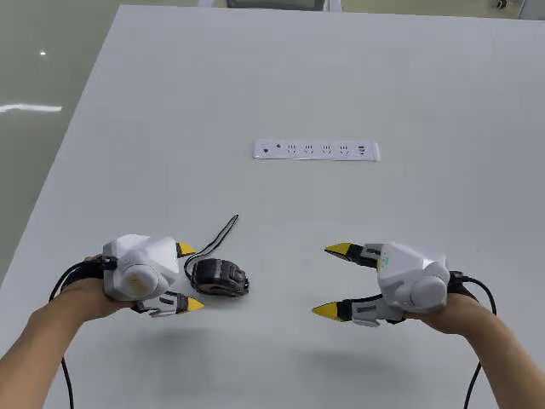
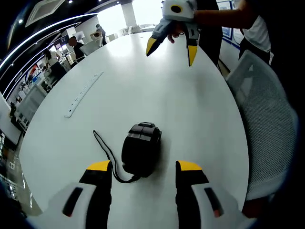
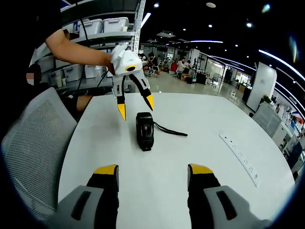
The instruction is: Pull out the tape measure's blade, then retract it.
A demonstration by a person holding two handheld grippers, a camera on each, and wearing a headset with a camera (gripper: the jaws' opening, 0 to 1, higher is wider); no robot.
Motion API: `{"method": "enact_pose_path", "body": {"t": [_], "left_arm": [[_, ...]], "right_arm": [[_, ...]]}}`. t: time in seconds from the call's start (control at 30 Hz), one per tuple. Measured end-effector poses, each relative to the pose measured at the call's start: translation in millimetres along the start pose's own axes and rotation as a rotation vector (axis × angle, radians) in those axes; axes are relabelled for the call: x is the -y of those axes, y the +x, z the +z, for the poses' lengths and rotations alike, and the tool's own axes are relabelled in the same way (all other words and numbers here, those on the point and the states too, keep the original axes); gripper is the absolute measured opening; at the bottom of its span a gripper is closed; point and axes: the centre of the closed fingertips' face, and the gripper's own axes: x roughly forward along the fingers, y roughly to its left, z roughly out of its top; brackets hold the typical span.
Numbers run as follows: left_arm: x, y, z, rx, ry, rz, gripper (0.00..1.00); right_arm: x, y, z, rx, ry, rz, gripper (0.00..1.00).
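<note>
A black tape measure (image 1: pixel 219 277) with a thin black wrist cord lies on the white table (image 1: pixel 281 77), blade in. My left gripper (image 1: pixel 187 276) is open, its yellow-tipped jaws flanking the case's near end without touching it; the left gripper view shows the tape measure (image 2: pixel 141 148) just beyond the fingertips (image 2: pixel 98 166). My right gripper (image 1: pixel 334 280) hangs open over the table, well to the right of the case. In the right gripper view the tape measure (image 3: pixel 144 130) lies ahead, with the left gripper (image 3: pixel 135 107) behind it.
A white power strip (image 1: pixel 316 151) lies flat toward the table's middle, beyond the grippers. A mesh chair (image 2: pixel 267 129) stands at the table's near side. Shelves with bins and other people are in the room behind.
</note>
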Motion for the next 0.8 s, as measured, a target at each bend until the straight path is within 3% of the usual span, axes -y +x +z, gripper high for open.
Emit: {"method": "enact_pose_path", "body": {"t": [0.37, 0.8], "left_arm": [[-6.6, 13.7, -6.5, -0.032, 0.05, -0.038, 0.46], [-6.6, 24.4, -10.3, -0.049, 0.087, -0.082, 0.42]], "right_arm": [[-0.3, 22.3, 1.3, -0.013, -0.023, 0.046, 0.54], [1.9, 46.9, 1.5, -0.033, -0.048, 0.079, 0.5]]}}
